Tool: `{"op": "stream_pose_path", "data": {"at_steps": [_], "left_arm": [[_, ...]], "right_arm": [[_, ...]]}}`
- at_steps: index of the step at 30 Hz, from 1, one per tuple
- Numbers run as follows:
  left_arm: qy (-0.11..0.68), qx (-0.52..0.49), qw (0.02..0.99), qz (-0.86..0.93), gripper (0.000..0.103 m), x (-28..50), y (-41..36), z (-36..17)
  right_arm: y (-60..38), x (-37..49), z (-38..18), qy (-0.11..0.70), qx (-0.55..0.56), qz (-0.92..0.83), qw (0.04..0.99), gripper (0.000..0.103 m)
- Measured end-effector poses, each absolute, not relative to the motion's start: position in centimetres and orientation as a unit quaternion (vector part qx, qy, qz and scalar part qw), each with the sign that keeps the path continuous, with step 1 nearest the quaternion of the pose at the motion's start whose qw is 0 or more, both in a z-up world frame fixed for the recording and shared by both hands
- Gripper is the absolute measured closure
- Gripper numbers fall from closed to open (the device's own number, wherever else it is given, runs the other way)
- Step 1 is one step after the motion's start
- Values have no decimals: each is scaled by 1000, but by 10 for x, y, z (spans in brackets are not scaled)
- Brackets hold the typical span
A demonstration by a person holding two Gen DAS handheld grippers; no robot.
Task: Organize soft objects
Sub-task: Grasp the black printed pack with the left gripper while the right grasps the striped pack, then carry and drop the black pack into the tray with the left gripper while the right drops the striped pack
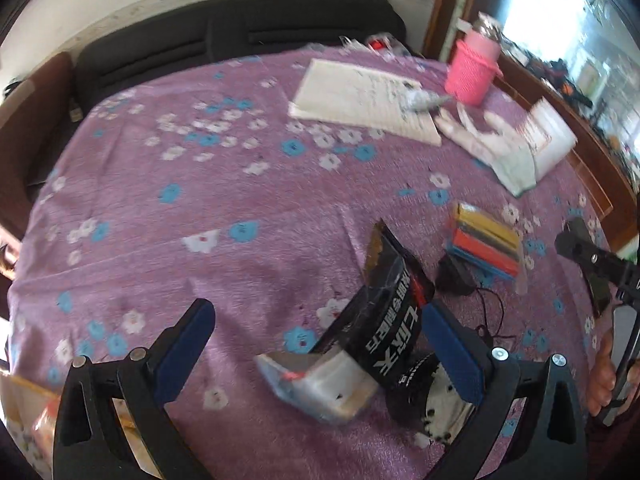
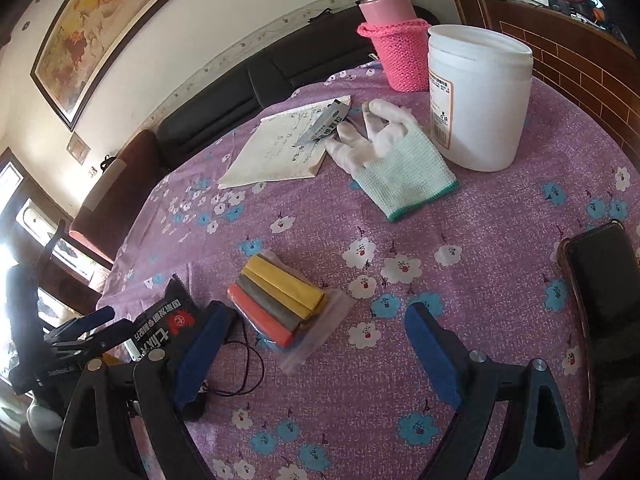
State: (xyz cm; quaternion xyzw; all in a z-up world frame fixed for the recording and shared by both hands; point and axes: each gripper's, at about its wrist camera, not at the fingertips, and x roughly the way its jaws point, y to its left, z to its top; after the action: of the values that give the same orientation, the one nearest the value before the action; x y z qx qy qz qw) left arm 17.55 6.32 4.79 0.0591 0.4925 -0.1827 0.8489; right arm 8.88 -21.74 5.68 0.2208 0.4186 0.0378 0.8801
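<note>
A clear bag of coloured clay sticks (image 2: 280, 304) lies on the purple flowered tablecloth (image 2: 460, 248); it also shows in the left wrist view (image 1: 486, 242). A white and green glove (image 2: 394, 160) lies beside a white jar (image 2: 478, 96); the glove also shows in the left wrist view (image 1: 492, 148). A black printed packet (image 1: 390, 308) stands tilted between my left fingers, with a clear wrapped packet (image 1: 320, 384) below it. My left gripper (image 1: 320, 340) is open around them. My right gripper (image 2: 312, 352) is open and empty, just short of the clay bag.
A pink knitted-sleeve flask (image 2: 394, 44), a paper notepad (image 2: 280, 148) with a small sachet (image 2: 326, 122), and a black phone (image 2: 604, 320) at the right lie on the table. A black cord (image 2: 244, 368) lies near the left finger. A dark sofa (image 1: 240, 40) stands behind.
</note>
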Motion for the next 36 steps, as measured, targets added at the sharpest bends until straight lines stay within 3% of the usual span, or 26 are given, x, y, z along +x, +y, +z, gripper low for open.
{"op": "stream_pose_path", "data": {"at_steps": [3, 4, 5, 6, 10, 14, 26, 31, 36], "left_arm": [[517, 21, 825, -227, 12, 182, 62, 39], [523, 1, 819, -236, 32, 184, 65, 38], [528, -9, 816, -237, 64, 185, 67, 36], [536, -24, 806, -249, 72, 187, 68, 33], [532, -45, 808, -249, 84, 183, 75, 36], [515, -59, 822, -235, 85, 175, 96, 57], [438, -123, 862, -222, 84, 78, 187, 122], [415, -154, 871, -214, 84, 38, 221, 130], [391, -167, 885, -189, 84, 4, 247, 136]], "right_arm": [[-219, 90, 54, 423, 226, 42, 876, 11], [-219, 90, 53, 424, 228, 45, 875, 11], [-219, 90, 53, 425, 229, 48, 874, 11], [-219, 90, 52, 425, 230, 49, 874, 11], [-216, 93, 46, 436, 222, 47, 871, 11], [-203, 101, 48, 450, 199, 43, 869, 11], [-128, 161, 29, 531, -50, 61, 844, 11], [-144, 159, 28, 534, 1, 79, 842, 36], [-176, 143, 36, 531, 98, 80, 838, 47]]}}
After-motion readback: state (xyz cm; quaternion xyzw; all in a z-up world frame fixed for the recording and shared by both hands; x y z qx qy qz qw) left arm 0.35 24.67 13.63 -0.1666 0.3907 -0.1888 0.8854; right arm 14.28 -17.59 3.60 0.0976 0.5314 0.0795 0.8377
